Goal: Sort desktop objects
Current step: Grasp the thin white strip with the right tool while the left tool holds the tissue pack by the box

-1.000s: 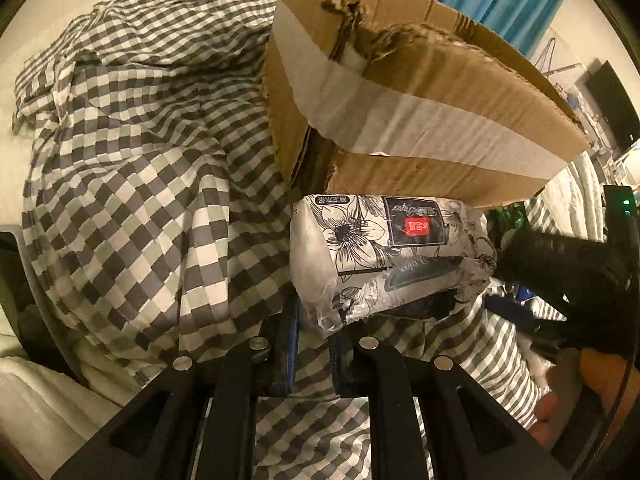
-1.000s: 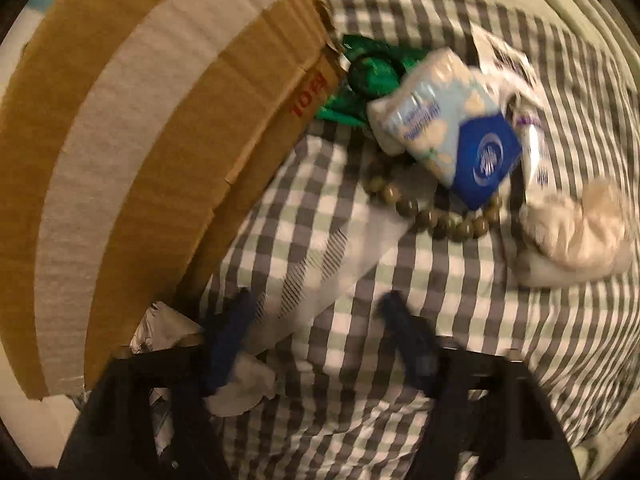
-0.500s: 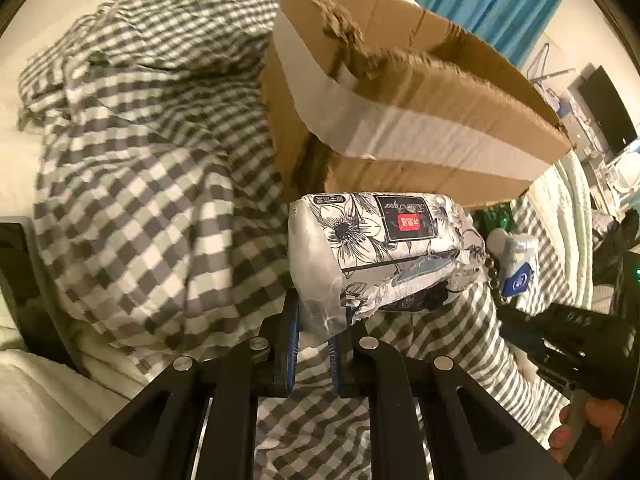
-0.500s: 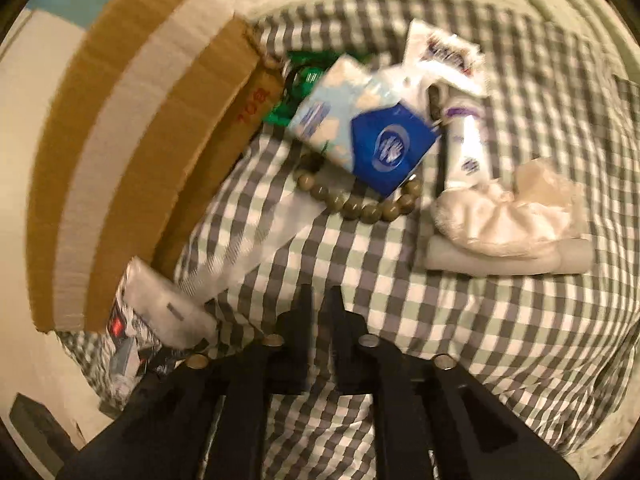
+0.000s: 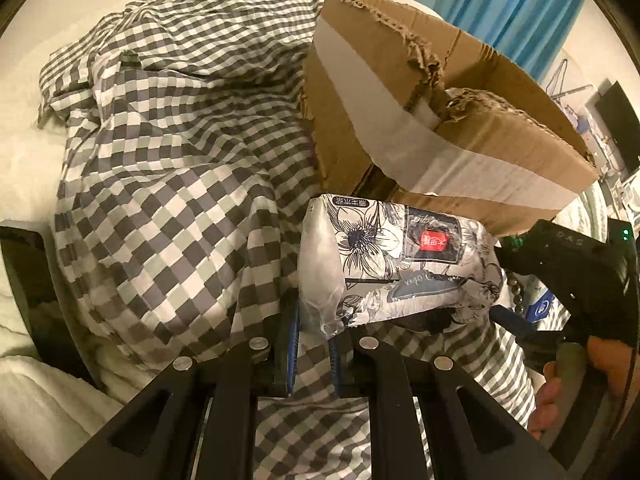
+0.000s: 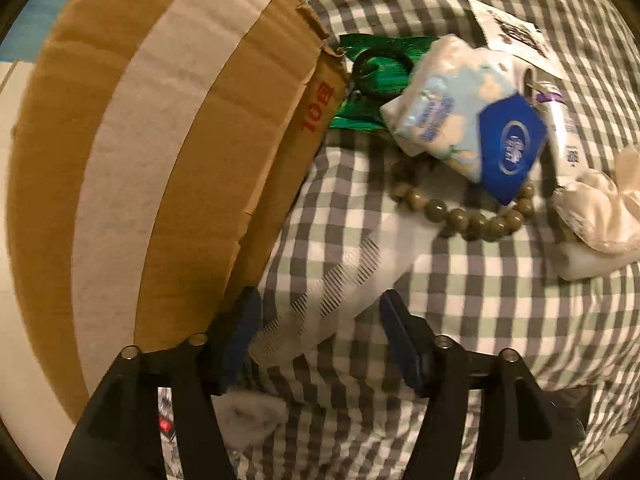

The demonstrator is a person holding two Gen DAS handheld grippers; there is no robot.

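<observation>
Left gripper (image 5: 313, 330) pinches tissue pack (image 5: 396, 268) — right gripper (image 6: 320, 316) spread.

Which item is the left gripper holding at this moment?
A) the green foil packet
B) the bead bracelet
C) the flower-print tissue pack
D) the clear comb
C: the left gripper has its fingers pinched on a corner of the flower-print tissue pack, held in front of the cardboard box.

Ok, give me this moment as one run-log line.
left gripper: shut on floral tissue pack | right gripper: open, straddling white comb | cardboard box: beside both
</observation>
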